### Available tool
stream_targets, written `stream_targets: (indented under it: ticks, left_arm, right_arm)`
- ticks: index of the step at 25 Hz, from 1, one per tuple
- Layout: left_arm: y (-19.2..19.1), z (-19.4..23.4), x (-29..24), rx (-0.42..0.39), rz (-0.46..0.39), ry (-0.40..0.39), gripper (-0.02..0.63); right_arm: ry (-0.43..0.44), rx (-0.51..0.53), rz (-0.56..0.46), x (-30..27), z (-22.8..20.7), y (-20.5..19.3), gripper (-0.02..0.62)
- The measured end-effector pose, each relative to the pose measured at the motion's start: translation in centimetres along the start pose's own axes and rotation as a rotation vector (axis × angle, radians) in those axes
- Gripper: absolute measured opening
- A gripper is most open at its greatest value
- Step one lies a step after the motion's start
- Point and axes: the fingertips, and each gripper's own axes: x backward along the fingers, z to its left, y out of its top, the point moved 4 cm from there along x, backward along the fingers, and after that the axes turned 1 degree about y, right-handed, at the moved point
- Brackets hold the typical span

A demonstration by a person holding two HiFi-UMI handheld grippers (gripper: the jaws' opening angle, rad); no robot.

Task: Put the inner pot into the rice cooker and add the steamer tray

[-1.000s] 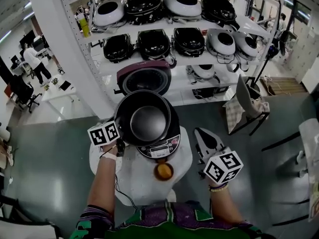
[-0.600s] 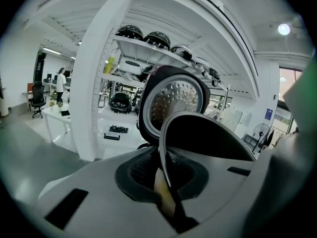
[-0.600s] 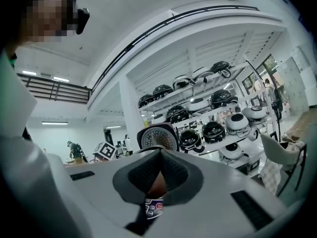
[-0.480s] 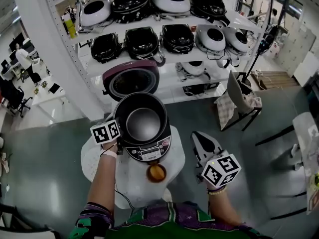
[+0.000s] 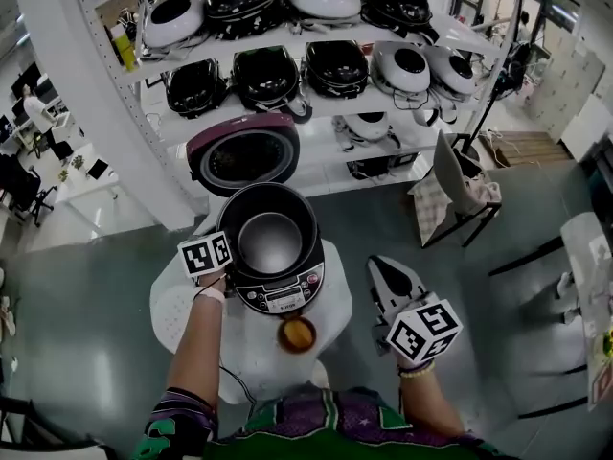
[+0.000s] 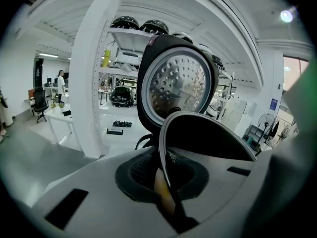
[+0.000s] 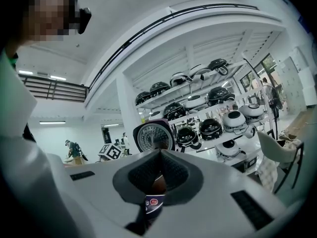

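Biggest worry is the cooker itself. It sits on a smallish round desk and I've only got the pot by one side, so if the pot goes in crooked and jams, pushing harder could shove the whole cooker around. Next, the lid stands open right behind it, and a bump from my left hand might knock it down onto the job. The pot looks to be inside the cooker's mouth from the head view, but I can't tell if it's seated all the way, so letting go too soon could leave it tilted. On the left gripper the jaws are clenched on the pot's thin rim, edge-on, so slipping is a real possibility. The right gripper has its jaws closed on nothing and sits well off to the side. Small one: the orange round thing in front of the cooker could get clipped by my arm. I can't pick out a steamer tray anywhere either.
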Motion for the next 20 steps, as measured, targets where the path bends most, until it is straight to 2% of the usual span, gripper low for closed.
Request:
stream_targets:
  ticks: [13, 20]
  left_arm:
    - [-2.5, 1.6, -3.7, 0.001, 0.108, 0.025, 0.034]
    - [-3.1, 1.5, -4.9, -0.043, 0.144, 0.040, 0.034]
  right_arm:
    - [0.002, -0.027, 0.038, -1.1, -0.3, -1.4, 0.006]
    - [-0.006, -0.025, 0.043, -1.2, -0.5, -1.6, 0.006]
